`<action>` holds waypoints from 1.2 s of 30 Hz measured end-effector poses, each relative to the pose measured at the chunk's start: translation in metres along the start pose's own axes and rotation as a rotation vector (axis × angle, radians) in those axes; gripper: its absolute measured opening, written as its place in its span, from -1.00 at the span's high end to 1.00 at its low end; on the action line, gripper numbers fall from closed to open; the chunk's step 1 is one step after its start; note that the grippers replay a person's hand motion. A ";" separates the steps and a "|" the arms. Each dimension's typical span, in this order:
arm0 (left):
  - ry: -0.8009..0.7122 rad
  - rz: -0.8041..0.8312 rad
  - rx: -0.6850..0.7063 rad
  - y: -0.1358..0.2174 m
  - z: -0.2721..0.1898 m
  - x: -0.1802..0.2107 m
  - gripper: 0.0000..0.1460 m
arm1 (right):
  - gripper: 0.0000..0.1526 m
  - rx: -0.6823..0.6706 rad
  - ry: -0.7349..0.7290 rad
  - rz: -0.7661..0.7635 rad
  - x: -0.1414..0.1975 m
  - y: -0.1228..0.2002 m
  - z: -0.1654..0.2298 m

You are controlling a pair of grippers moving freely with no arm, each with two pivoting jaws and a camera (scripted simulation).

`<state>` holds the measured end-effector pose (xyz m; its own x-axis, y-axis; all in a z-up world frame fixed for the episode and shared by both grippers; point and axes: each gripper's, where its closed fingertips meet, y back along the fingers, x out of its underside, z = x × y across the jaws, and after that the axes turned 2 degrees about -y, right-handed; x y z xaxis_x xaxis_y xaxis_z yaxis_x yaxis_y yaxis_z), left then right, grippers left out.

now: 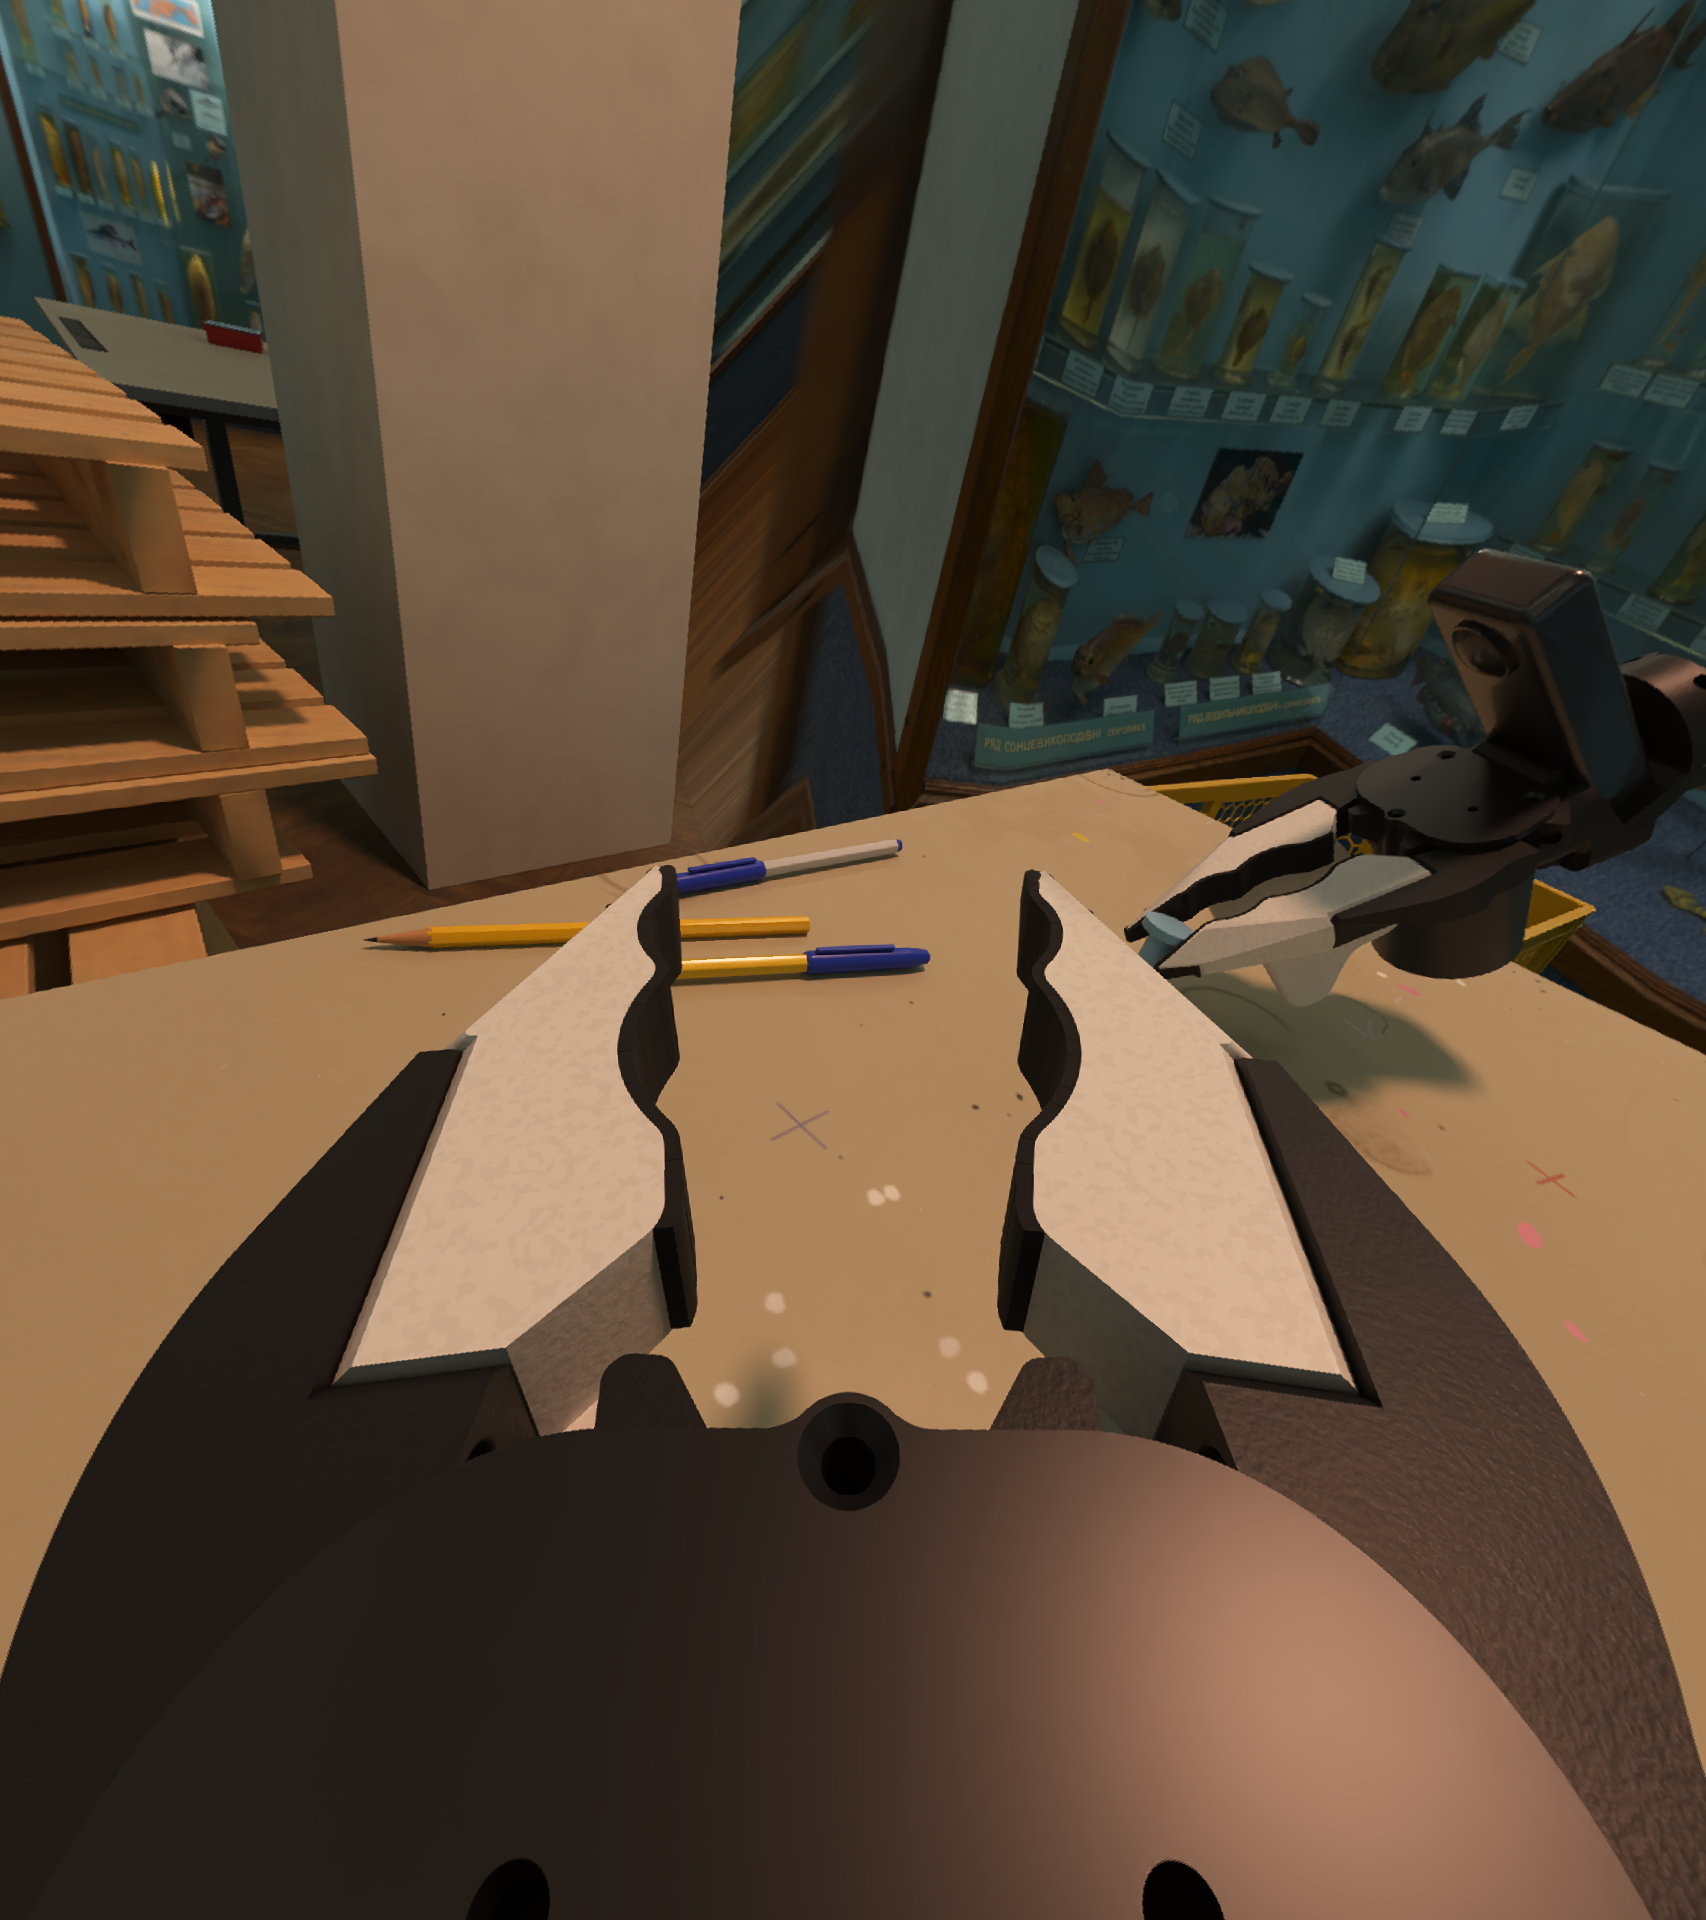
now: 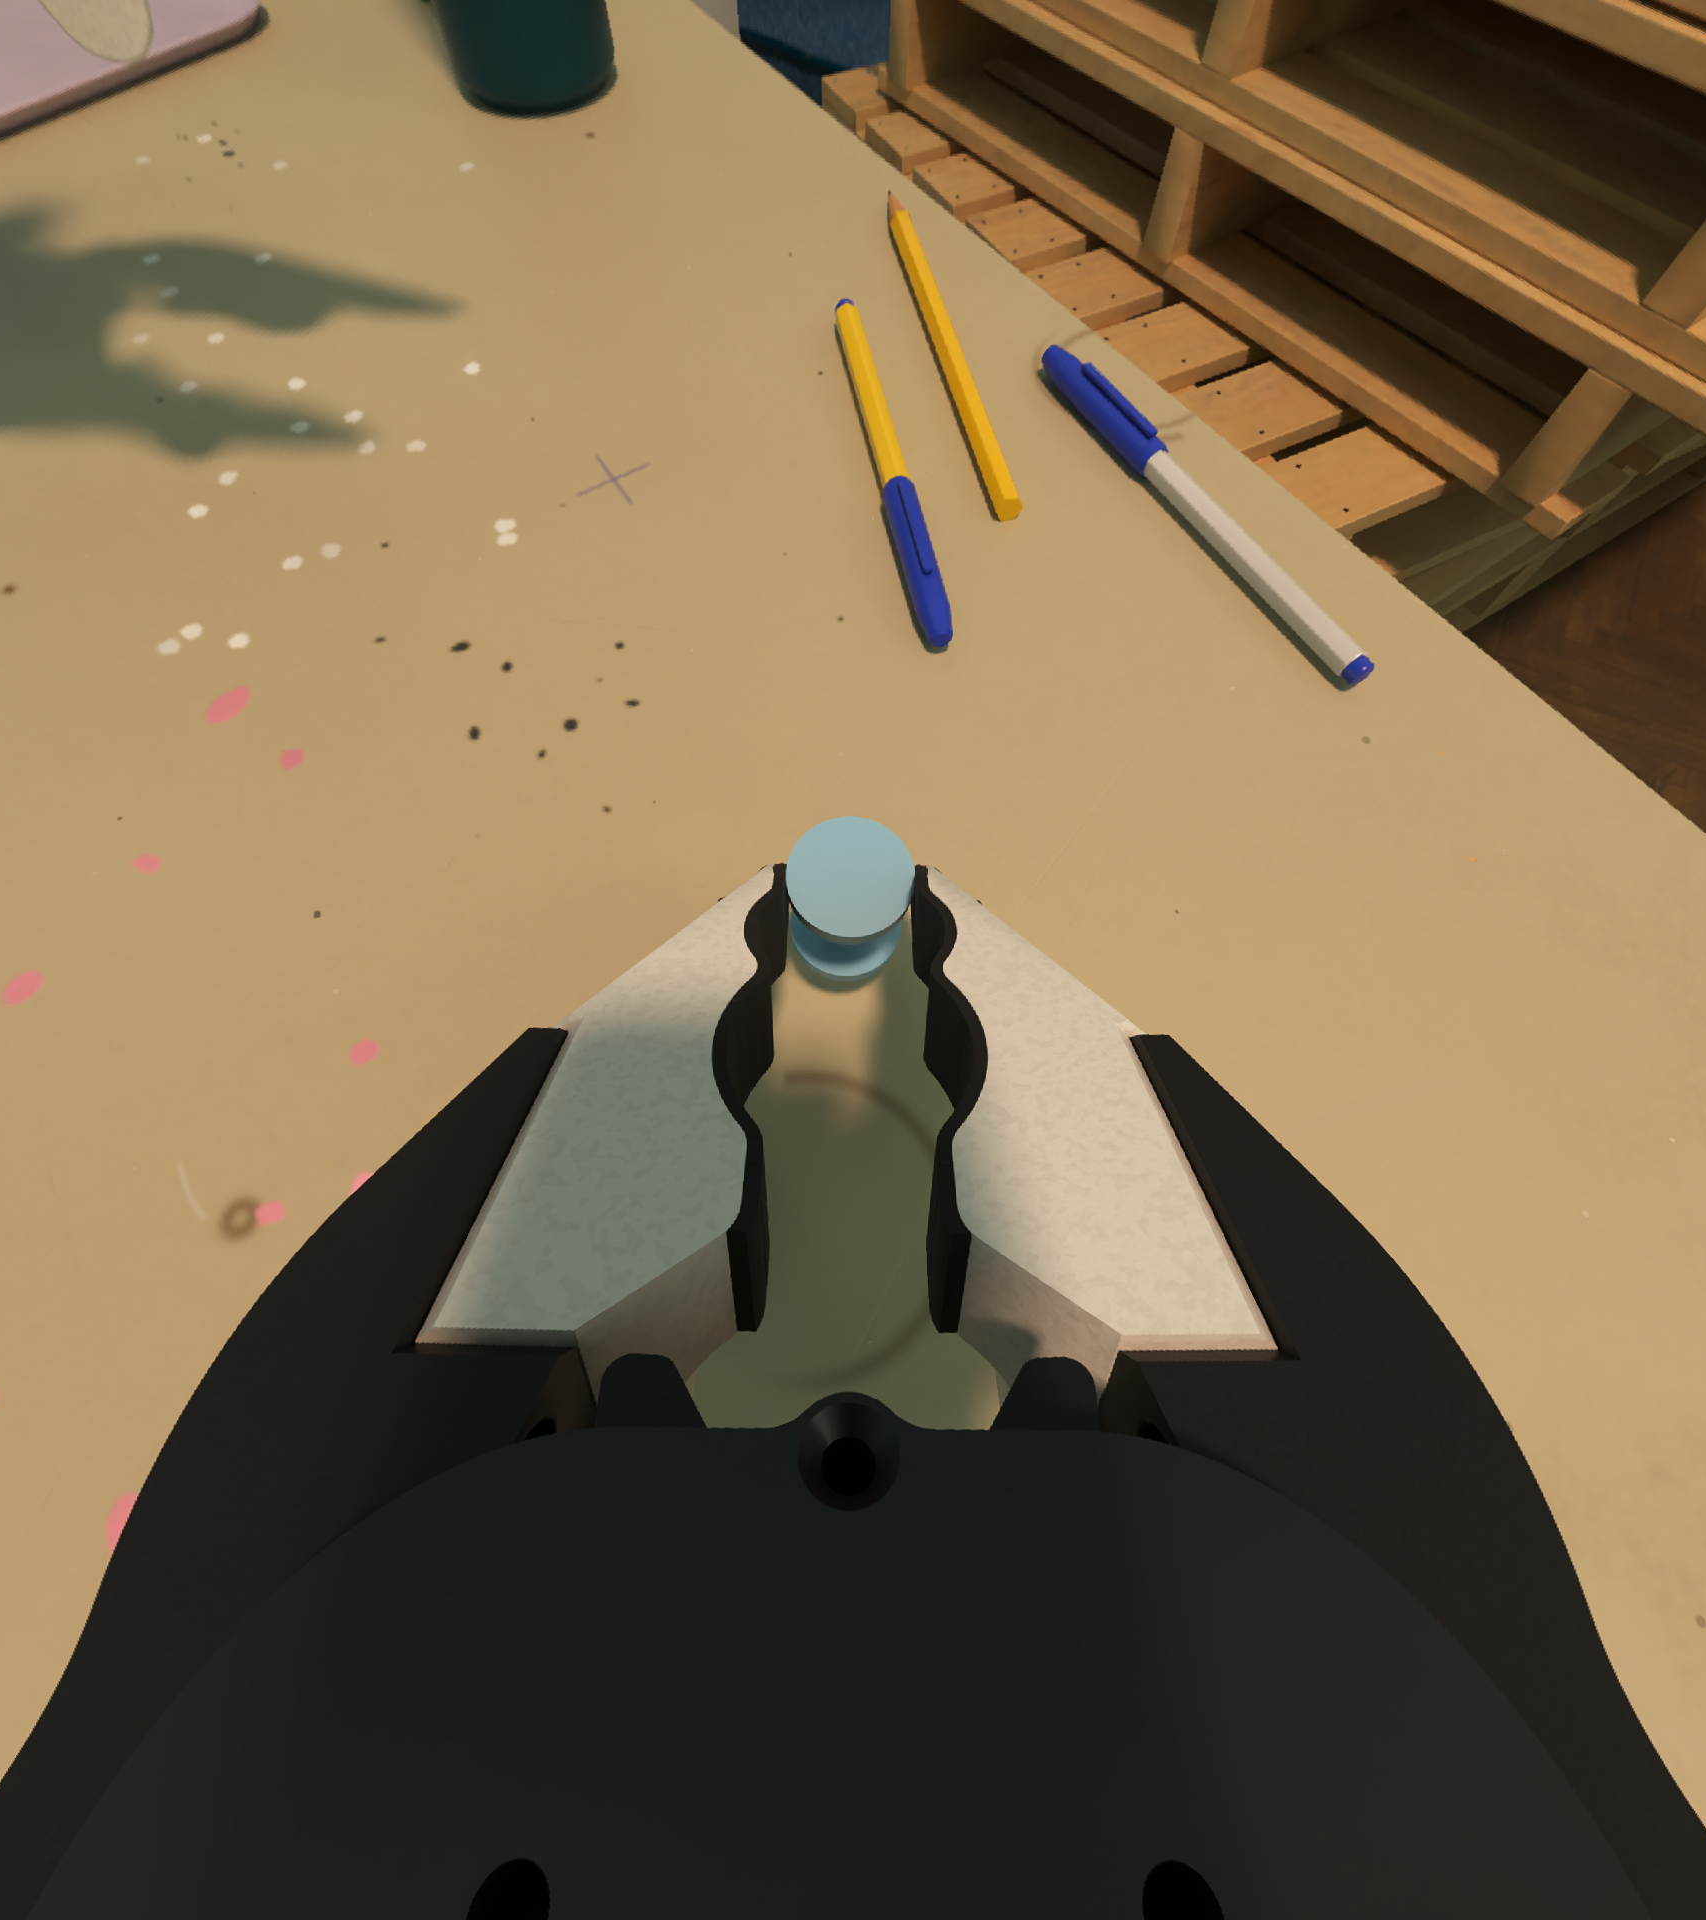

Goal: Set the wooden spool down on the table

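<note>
The spool (image 2: 849,883) is small and pale blue, with a round flat end facing up. My right gripper (image 2: 849,894) is shut on the spool at its fingertips and holds it a little above the tan table (image 2: 1244,987). In the left wrist view the right gripper (image 1: 1166,940) shows at the right, with the spool (image 1: 1158,928) between its tips, low over the table (image 1: 101,1143). My left gripper (image 1: 844,883) is open and empty above the table, pointing at the pens.
A yellow pencil (image 2: 953,358), a yellow pen with a blue cap (image 2: 890,468) and a white marker with a blue cap (image 2: 1202,509) lie near the table's far edge. Wooden pallets (image 2: 1400,208) stand beyond it. A dark cup (image 2: 527,52) and a pink tray (image 2: 70,62) sit at the top left.
</note>
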<state>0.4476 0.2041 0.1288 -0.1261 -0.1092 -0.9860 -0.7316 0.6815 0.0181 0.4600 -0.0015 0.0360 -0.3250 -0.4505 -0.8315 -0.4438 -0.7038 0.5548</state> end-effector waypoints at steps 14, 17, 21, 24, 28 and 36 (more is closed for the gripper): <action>0.012 -0.021 0.002 0.002 -0.003 -0.003 0.12 | 0.70 0.031 0.032 0.072 0.011 -0.004 -0.002; 0.013 -0.024 -0.002 0.003 -0.002 -0.003 0.12 | 0.70 0.041 0.043 0.092 0.014 -0.005 -0.003; 0.018 -0.019 -0.006 0.002 -0.001 -0.001 0.13 | 0.70 0.054 0.056 0.113 0.017 -0.006 -0.004; 0.018 -0.017 -0.008 0.002 -0.001 0.000 0.13 | 0.70 0.054 0.060 0.117 0.017 -0.006 -0.003; 0.018 -0.016 -0.008 0.002 -0.001 0.000 0.13 | 0.55 0.031 0.020 0.076 0.012 -0.001 -0.004; 0.012 -0.020 -0.008 0.003 -0.002 -0.001 0.13 | 0.52 0.035 -0.178 -0.201 -0.028 0.035 -0.027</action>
<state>0.4445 0.2047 0.1305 -0.1193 -0.1313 -0.9841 -0.7396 0.6731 -0.0002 0.4759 -0.0277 0.0780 -0.3683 -0.1980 -0.9084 -0.5415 -0.7485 0.3827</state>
